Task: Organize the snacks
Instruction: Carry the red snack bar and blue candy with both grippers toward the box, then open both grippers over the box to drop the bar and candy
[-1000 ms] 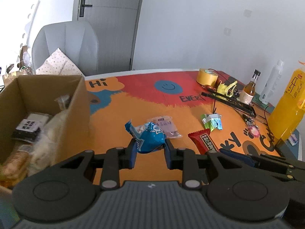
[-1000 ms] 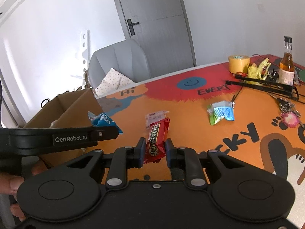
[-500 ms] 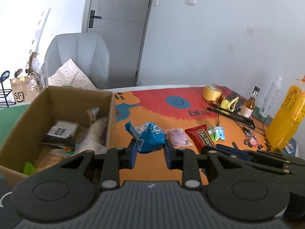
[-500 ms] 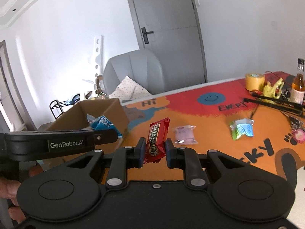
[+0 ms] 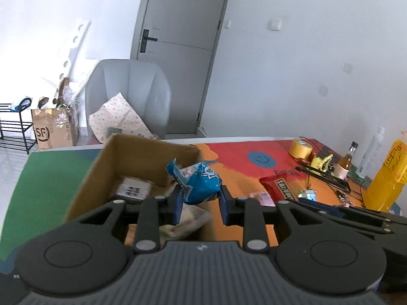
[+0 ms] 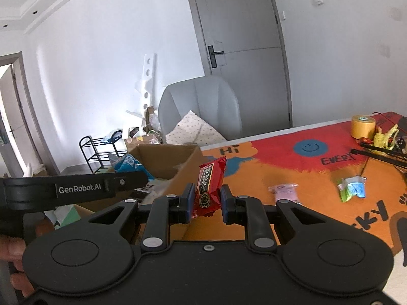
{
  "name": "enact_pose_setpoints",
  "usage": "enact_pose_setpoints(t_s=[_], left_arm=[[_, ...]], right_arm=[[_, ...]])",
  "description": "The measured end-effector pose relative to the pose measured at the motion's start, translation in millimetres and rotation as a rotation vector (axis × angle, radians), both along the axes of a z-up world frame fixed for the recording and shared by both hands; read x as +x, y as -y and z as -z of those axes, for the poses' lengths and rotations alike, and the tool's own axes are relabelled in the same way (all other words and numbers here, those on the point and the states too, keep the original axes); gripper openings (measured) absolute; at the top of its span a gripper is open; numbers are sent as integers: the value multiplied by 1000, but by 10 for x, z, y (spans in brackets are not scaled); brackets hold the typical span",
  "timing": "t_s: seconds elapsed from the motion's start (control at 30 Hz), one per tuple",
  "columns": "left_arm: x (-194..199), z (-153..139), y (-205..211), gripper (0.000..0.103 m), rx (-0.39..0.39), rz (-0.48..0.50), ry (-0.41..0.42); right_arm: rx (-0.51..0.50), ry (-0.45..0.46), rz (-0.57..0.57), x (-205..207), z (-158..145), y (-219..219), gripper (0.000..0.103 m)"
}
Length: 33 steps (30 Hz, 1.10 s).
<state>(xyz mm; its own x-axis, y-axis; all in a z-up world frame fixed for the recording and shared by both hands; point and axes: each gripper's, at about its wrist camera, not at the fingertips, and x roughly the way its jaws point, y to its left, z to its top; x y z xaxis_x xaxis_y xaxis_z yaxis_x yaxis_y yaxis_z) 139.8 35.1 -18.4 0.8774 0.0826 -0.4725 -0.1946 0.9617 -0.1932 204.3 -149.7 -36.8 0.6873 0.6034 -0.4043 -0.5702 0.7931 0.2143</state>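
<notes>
Both grippers have swung from the bench to the cardboard box [image 5: 142, 157]: left gripper [image 5: 199, 200], jaws clamped on the blue snack [image 5: 198, 185], hangs above it, ready to drop; right gripper [image 6: 204, 203] grips the red snack [image 6: 208, 185] nearby

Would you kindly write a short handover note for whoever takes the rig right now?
Left tool: shut on the crumpled blue snack packet, held over the open brown cardboard box.
Right tool: shut on the red foil snack bar, held up near the box's right wall.
Done: several snacks already lie in the box.
Left: drop both held snacks in, then fetch the pink packet and the green-and-blue packet lying on the orange patterned table mat.
</notes>
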Motion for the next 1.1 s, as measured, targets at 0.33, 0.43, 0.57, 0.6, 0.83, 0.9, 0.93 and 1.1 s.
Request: enact_pose_setpoints(t_s=[0.33, 0.43, 0.57, 0.6, 0.83, 0.9, 0.93, 1.1], left_arm=[[-56, -15, -455, 28, 42, -48, -1], [-51, 4, -572, 28, 38, -57, -4], [-37, 36, -707, 28, 26, -57, -13], [-30, 49, -737, 28, 24, -49, -18], [-16, 117, -885, 39, 12, -34, -51], [-41, 105, -905, 50, 2, -33, -40], [-66, 98, -919, 53, 2, -30, -31], [-216, 61, -1020, 62, -8, -54, -4]], right_arm=[[9, 29, -26, -40, -104, -245, 20], [6, 28, -39, -26, -114, -330, 20], [0, 27, -55, 1, -109, -475, 20], [-1, 26, -60, 2, -111, -512, 20], [-16, 19, -89, 68, -94, -786, 20], [-20, 15, -97, 78, -80, -846, 20], [-23, 13, -100, 85, -74, -882, 20], [-25, -4, -110, 128, -29, -1011, 20]])
